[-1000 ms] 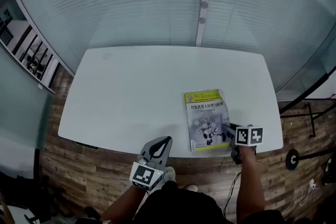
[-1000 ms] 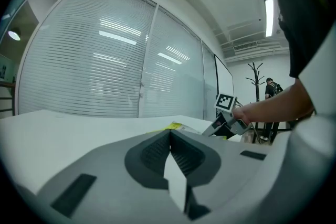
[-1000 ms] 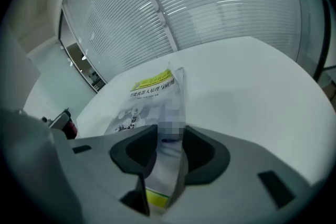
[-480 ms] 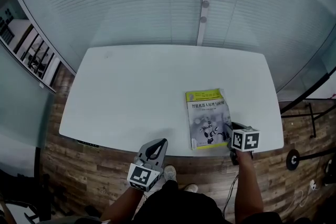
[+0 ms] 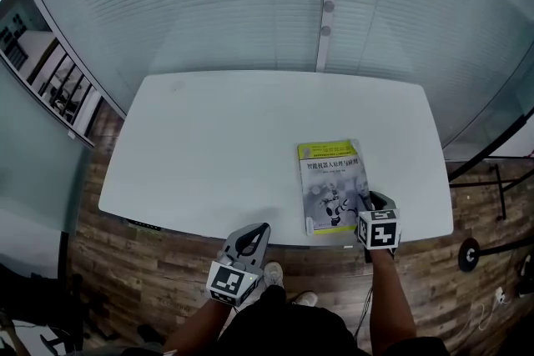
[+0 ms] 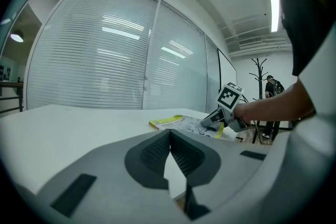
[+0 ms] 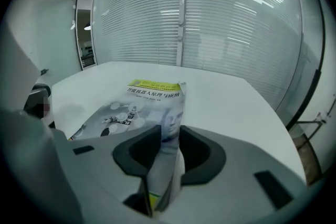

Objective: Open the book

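White bench (image 5: 217, 137): thin, floppy cover (image 7: 167, 107) of light book (image 5: 332, 183) being pinched at free edge by closing right tongs (image 7: 169, 139); left tongs (image 6: 169, 136) being held shut, empty.

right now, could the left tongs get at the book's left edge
Probably yes: the left tongs hang shut at the table's near edge, and only bare tabletop lies between them and the book's left edge, so the way looks free.

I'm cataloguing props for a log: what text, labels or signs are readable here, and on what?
"智能机器人原理与应用": title printed on the book cover, just below its yellow band.
Smaller print inside the yellow band: too small to read.
Nothing else carries readable words.
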### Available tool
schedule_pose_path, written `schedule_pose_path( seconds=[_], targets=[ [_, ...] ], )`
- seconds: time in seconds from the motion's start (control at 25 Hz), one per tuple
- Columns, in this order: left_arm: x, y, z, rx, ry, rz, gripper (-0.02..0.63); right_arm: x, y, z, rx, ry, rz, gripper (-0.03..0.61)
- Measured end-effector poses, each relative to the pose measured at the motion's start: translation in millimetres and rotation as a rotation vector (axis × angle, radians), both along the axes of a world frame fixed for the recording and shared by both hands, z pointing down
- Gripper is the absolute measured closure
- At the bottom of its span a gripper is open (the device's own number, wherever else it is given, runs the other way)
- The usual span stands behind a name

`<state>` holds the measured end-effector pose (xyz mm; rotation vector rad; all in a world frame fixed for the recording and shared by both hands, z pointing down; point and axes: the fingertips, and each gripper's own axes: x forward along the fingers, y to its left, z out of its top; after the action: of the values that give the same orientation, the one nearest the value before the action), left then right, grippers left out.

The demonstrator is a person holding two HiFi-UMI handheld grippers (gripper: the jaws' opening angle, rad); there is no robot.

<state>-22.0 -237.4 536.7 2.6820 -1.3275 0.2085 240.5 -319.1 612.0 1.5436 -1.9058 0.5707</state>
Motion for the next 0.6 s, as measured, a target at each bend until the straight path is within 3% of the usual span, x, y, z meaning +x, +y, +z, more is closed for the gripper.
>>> schedule_pose_path(
  seconds=[0.24,0.6],
  targets=[
    [-4,6,7,-0.014,-0.002,-0.009,0.603,-5,1,-14,0.074,0.078,-0.028,0.503],
    [0,6,4,-0.053,0.035,-0.004,0.603,-13,4,-34,0.171,0.047,-0.026,0.525]
  ],
)
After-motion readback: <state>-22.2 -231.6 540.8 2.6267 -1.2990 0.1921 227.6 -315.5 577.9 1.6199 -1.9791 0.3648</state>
